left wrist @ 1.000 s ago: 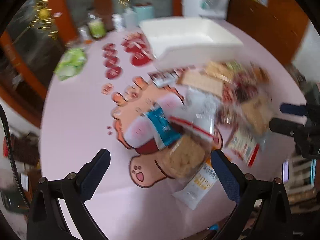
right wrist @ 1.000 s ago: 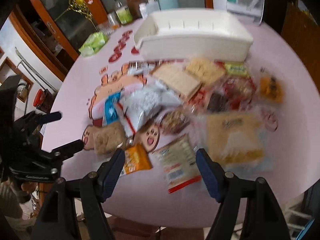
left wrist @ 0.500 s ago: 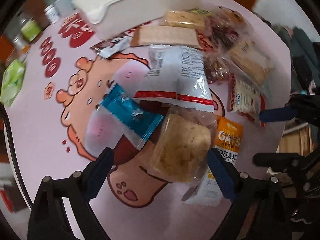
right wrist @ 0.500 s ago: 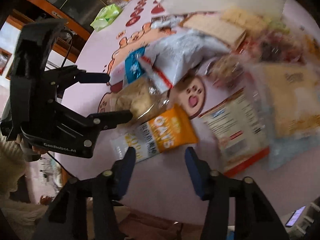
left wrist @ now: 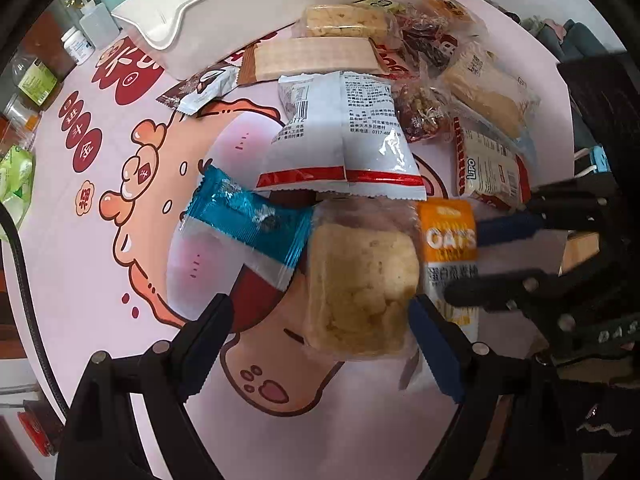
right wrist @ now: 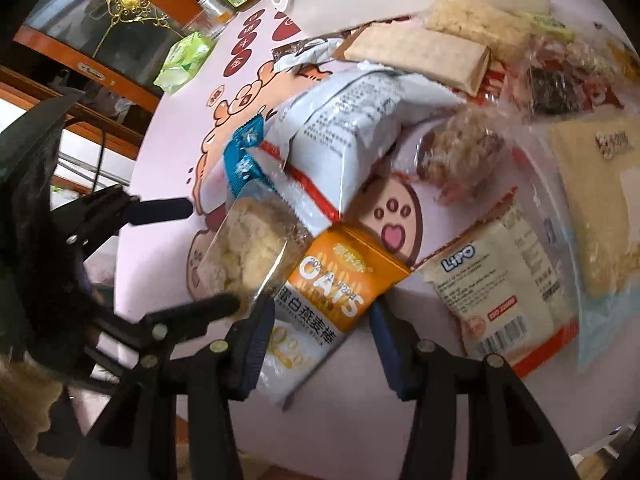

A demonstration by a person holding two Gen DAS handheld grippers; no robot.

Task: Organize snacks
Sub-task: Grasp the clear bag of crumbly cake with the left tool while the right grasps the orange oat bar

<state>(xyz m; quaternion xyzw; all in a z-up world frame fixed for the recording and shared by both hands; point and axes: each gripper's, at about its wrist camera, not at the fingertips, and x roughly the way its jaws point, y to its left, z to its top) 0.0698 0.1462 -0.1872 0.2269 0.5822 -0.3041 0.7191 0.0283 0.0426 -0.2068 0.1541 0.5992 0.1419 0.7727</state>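
A clear-wrapped yellow crumbly cake [left wrist: 360, 288] lies on the pink table mat between the fingers of my left gripper [left wrist: 318, 312]. Its jaws are closing: the right pad is at the wrapper's edge and the left pad stands well apart. Beside the cake lies an orange and white OATS bar pack [right wrist: 332, 292], and my right gripper [right wrist: 320, 336] is half open astride its lower end, pointing steeply down. In the left wrist view the right gripper [left wrist: 468, 258] reaches in from the right over that pack [left wrist: 450, 240]. A white tray [left wrist: 240, 4] stands at the far side.
Several more snacks crowd the mat: a white bag with a red stripe [left wrist: 340, 132], a blue pack [left wrist: 248, 220], a Lipo pack [right wrist: 500, 292], a wafer block [left wrist: 316, 60]. Bottles [left wrist: 92, 28] and a green tissue pack [right wrist: 184, 60] sit at the far left edge.
Both grippers have come down close over the snacks. The right jaws have narrowed and now straddle the OATS pack. The left gripper rolled and now brackets the yellow cake.
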